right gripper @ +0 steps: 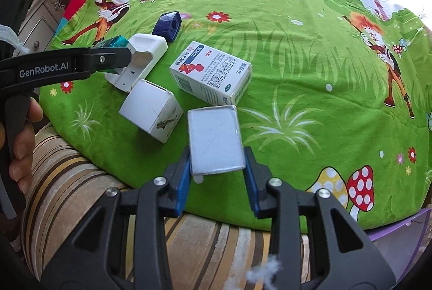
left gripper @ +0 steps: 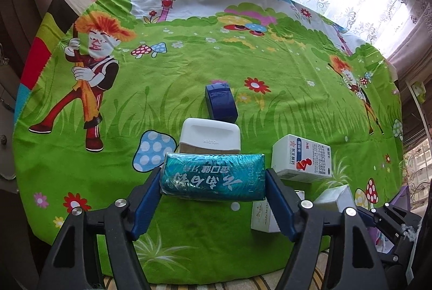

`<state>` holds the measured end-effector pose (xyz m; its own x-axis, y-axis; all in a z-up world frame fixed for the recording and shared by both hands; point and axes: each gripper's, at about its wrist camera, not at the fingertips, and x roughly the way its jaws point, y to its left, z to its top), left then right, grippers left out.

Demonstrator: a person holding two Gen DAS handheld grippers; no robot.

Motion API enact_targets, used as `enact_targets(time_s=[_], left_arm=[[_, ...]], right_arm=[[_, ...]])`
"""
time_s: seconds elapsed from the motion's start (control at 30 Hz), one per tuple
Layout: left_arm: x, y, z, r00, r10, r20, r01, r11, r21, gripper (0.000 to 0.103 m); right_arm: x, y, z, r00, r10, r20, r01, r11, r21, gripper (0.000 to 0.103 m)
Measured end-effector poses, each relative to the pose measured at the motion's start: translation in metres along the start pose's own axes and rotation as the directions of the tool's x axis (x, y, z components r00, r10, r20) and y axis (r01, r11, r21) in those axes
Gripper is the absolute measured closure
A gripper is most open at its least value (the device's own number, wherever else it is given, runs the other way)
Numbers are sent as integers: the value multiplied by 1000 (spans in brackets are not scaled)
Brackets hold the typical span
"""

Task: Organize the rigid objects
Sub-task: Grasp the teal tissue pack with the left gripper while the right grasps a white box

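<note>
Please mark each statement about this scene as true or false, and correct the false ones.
1. The left gripper holds a teal packet. True.
2. The right gripper is empty. False: it grips a flat white box.
3. The dark blue box lies beyond the white plastic case. True.
4. The medicine box stands upright. False: it lies flat on the green cloth.

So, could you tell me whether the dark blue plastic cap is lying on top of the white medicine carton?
No, the dark blue plastic cap lies on the green cloth, apart from the white medicine carton.
</note>
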<state>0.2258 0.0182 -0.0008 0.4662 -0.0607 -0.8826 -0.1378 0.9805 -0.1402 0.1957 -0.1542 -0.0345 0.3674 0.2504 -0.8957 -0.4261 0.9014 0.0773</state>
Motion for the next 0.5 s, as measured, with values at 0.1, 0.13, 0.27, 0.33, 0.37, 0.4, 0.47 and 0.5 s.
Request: enact_targets(time_s=[0.1,0.13,0.27,0.33,0.37,0.4,0.47,0.5], left_arm=[[-13,-8,-6,999,11,32,-12,1000,13,29],[-16,-11,-8,999,11,39,-12,1000,19,29],[-27,-26,-20,998,-1,56,-1,999,43,29],[-31,-33,-26,998,-15,61,12,999,50,29],[-34,-36,-29,998,-19,64,15,998,55,29],[-37,-40,-32,997,-23,68,19,998,60,29],[-41,-48,-37,997,-37,72,32,997,72,29],[-43,-52,-40,996,-45,72,39,996,78,29]], right_arm=[[-9,-3,-3,1000,-2,15,2,1000,10,63],[-12,-5,-4,1000,-5,21,5,1000,13,63],[-28,-10,-10,999,-15,47,14,1000,28,63],[-37,-13,-13,998,-20,61,18,999,36,63],[-41,-15,-16,998,-21,67,18,999,43,63],[-45,-16,-19,997,-22,73,18,999,50,63],[-52,-20,-25,996,-25,84,20,998,67,63],[-55,-22,-28,996,-28,87,22,997,74,63]])
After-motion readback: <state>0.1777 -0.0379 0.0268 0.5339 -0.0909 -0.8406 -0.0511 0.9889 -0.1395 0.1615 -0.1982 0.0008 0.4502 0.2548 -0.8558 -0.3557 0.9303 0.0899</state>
